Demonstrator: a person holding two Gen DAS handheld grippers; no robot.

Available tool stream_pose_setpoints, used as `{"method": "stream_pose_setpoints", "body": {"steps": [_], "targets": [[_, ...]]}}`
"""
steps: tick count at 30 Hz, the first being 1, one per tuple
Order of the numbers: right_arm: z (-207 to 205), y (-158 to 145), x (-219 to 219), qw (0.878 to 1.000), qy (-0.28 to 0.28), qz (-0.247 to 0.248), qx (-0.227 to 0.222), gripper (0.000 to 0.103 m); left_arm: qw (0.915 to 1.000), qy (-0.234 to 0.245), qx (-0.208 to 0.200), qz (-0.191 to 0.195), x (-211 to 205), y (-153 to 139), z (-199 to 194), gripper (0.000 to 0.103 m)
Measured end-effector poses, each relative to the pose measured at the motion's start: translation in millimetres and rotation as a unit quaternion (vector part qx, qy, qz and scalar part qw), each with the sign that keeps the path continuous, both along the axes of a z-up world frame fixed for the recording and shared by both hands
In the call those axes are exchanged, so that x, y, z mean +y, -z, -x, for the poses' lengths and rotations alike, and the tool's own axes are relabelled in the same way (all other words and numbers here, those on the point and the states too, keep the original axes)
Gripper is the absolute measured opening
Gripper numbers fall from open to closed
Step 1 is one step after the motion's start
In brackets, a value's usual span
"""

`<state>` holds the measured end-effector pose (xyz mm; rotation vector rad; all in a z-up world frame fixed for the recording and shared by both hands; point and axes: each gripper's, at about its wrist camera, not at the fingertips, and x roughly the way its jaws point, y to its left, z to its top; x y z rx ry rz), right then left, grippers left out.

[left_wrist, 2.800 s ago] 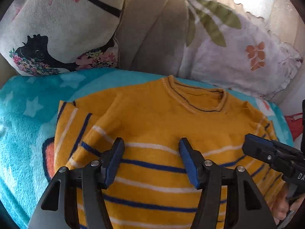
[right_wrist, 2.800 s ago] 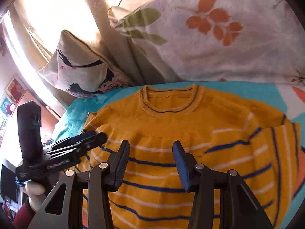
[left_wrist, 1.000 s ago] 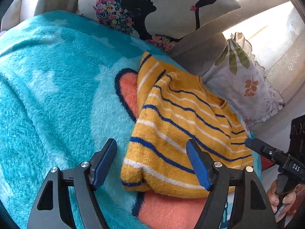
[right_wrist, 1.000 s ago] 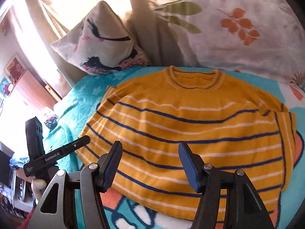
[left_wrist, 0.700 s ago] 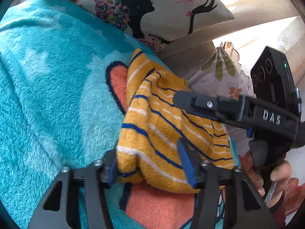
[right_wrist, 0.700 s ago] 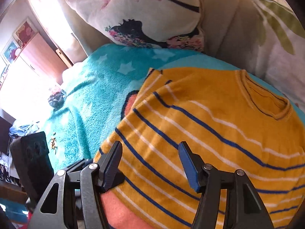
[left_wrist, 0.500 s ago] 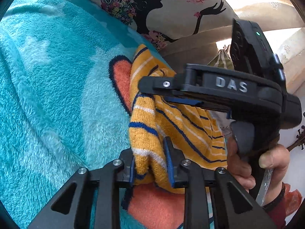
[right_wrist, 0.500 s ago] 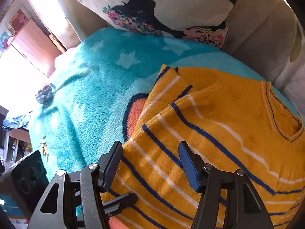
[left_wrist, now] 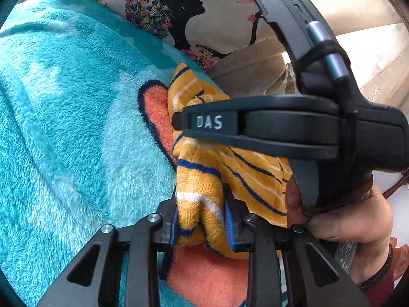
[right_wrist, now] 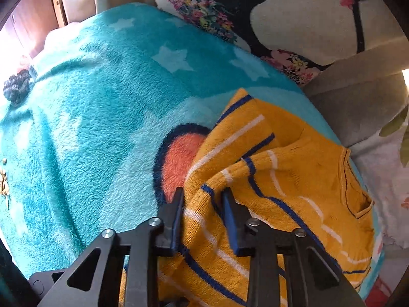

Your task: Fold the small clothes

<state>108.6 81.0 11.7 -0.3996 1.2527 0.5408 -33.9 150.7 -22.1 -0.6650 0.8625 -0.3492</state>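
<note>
A small yellow sweater (left_wrist: 204, 179) with blue and white stripes lies on a teal fleece blanket (left_wrist: 64, 128). My left gripper (left_wrist: 202, 220) is shut on the sweater's lower left corner, which bunches between the blue pads. My right gripper (right_wrist: 203, 204) is shut on the sweater's left edge (right_wrist: 199, 204) further up, near the folded-in sleeve (right_wrist: 242, 128). The right gripper's black body (left_wrist: 281, 128) crosses the left wrist view just above the left one. The neckline (right_wrist: 358, 192) shows at the right.
The blanket (right_wrist: 89, 115) has an orange patch (right_wrist: 179, 158) beside the sweater. A pillow with a black silhouette print (left_wrist: 191, 12) and a beige cushion (right_wrist: 358, 89) stand behind. A leaf-print pillow (right_wrist: 391, 166) lies right. A dark small object (right_wrist: 16, 88) sits at the blanket's far left.
Both grippers closed on the sweater's left side: the left on the bottom corner, the right on the edge above it. The right gripper moved left across the sweater.
</note>
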Motion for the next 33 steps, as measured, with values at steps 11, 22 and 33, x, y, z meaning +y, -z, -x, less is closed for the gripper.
{"method": "stream_pose_setpoints", "body": {"steps": [11, 22, 33], "targets": [[-16.5, -66.6, -185.3, 0.97, 0.146, -0.193, -0.021, 0.011, 0.9989, -0.009, -0.046, 0.005, -0.9, -72.3, 50.6, 0.051], [19.6, -16.2, -450.7, 0.91, 0.336, -0.242, -0.006, 0.011, 0.9977, 0.059, 0.006, -0.035, -90.3, -50.8, 25.4, 0.052], [57.1, 0.0, -492.9, 0.884, 0.367, -0.288, -0.024, 0.011, 0.9795, 0.165, 0.001, -0.116, -199.6, -53.7, 12.1, 0.055]]}}
